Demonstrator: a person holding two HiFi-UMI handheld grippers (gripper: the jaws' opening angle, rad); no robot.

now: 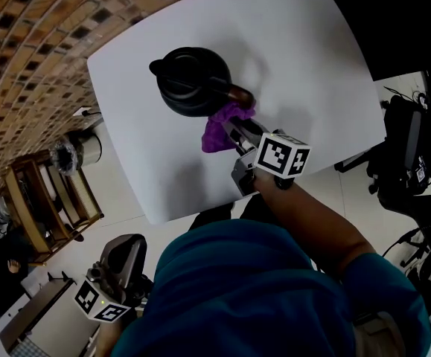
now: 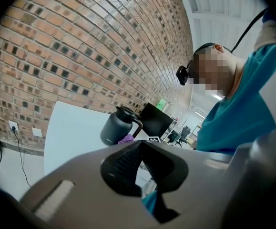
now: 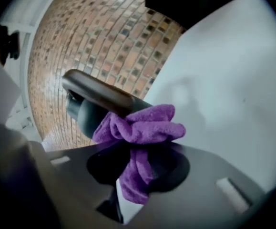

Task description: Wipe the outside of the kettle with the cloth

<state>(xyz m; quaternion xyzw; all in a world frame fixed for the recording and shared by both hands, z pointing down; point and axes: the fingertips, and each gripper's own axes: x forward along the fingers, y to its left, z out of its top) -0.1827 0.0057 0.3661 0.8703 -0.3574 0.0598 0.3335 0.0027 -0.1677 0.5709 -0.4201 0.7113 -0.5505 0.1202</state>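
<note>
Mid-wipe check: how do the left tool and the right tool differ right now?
Load: the right tool is shut on the purple cloth; the left tool is shut on nothing.
Place: the right tool is over the white table, holding the cloth against the kettle by its handle; the left tool hangs off the table, beside the person, away from the kettle.
Shared: both are grey and carry a marker cube.

Brick wall (image 1: pixel 21 58) behind a white table (image 1: pixel 312 73), pale tiled floor (image 1: pixel 122 181)

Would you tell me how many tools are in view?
2. The right tool grips the purple cloth against the kettle; the left tool is held low, off the table.
</note>
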